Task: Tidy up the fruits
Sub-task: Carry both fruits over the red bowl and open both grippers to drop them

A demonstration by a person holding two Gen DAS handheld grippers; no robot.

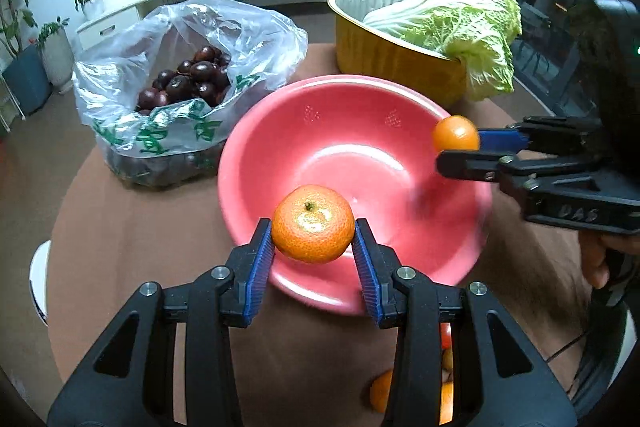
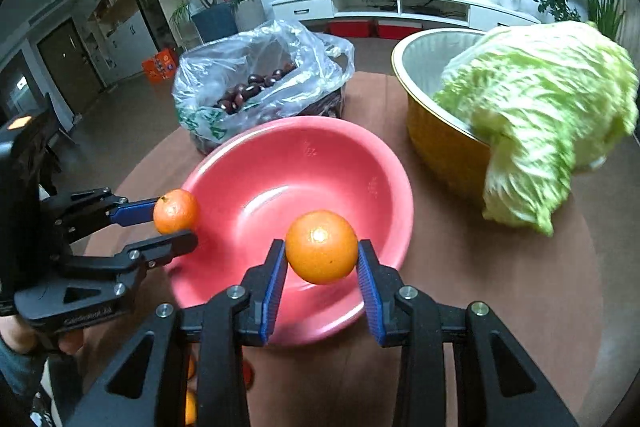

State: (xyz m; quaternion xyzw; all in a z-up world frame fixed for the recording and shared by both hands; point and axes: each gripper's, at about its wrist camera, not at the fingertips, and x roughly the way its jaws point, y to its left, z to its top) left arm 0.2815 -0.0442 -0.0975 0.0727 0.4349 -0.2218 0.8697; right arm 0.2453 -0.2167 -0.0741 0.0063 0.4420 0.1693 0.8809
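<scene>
My left gripper (image 1: 313,241) is shut on an orange tangerine (image 1: 313,223) and holds it over the near rim of the empty pink bowl (image 1: 352,155). My right gripper (image 2: 322,263) is shut on a second tangerine (image 2: 321,247), held above the same pink bowl (image 2: 280,187). Each gripper shows in the other's view: the right gripper (image 1: 456,143) with its tangerine (image 1: 455,133) at the bowl's right rim, the left gripper (image 2: 176,225) with its tangerine (image 2: 176,211) at the bowl's left rim. More orange fruits (image 1: 380,391) lie on the table below the left gripper.
A clear plastic bag of dark round fruits (image 1: 188,79) stands behind the bowl on the left. A yellow basin (image 1: 384,47) holding a napa cabbage (image 1: 468,27) stands behind on the right. All rest on a round brown table (image 1: 140,227).
</scene>
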